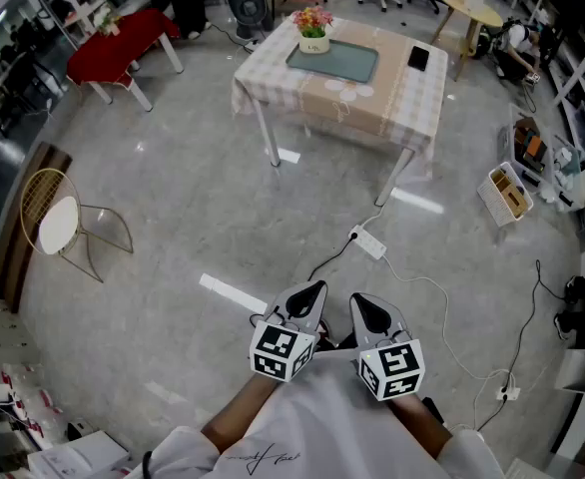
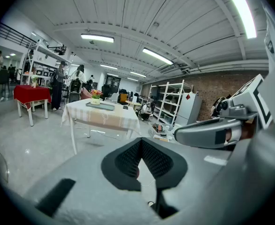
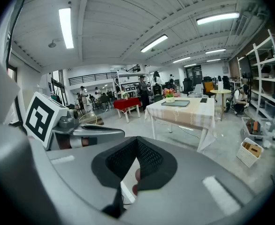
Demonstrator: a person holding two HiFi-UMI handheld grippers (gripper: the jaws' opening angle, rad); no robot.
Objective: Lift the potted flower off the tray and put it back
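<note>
The desk (image 1: pixel 392 103), covered with a checked cloth, stands on the far side of the grey floor (image 1: pixel 193 198). A flat tray (image 1: pixel 347 63) lies on the desk's far half. The potted flower (image 1: pixel 313 30) stands at the tray's far left corner, upright, seemingly on the tray's edge. A dark phone (image 1: pixel 418 58) lies on the desk to the right of the tray.

Both grippers hang over the floor well short of the desk, side by side and pointing toward it. The left gripper (image 1: pixel 309 289) has its jaws pressed together with nothing between them. The right gripper (image 1: pixel 364 304) is closed in the same way and is also empty. A white power strip (image 1: pixel 368 241) lies on the floor between the grippers and the desk, with its cable trailing toward them.
</note>
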